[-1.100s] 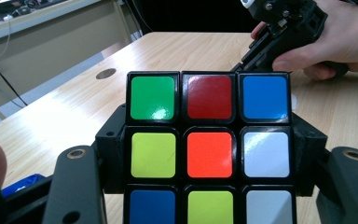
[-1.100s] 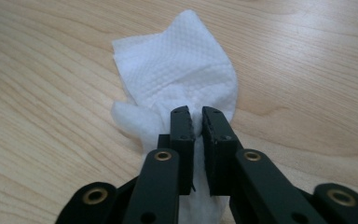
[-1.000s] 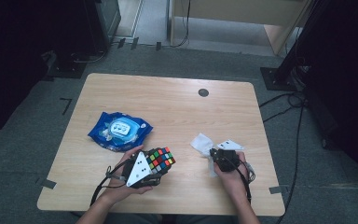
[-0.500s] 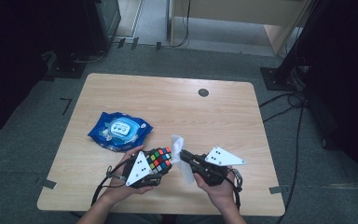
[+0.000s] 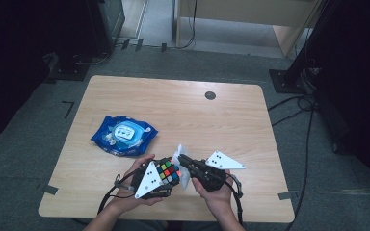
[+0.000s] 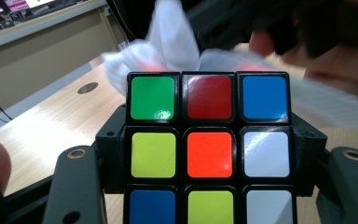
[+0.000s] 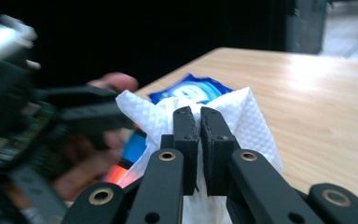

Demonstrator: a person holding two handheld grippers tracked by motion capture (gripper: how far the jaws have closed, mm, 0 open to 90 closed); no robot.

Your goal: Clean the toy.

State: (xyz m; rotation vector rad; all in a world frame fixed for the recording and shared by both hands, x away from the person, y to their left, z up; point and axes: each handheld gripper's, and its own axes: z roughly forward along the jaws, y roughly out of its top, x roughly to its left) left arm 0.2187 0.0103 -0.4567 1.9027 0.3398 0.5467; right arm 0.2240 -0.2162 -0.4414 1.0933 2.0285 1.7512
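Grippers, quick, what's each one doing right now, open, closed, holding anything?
Left gripper: closed on the puzzle cube, a jaw on either side.
Right gripper: shut on the white wipe, at the cube.

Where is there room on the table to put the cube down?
Bare wood runs across the table beyond the blue wipes pack, around the dark round hole, and down the right side. The near edge is crowded.
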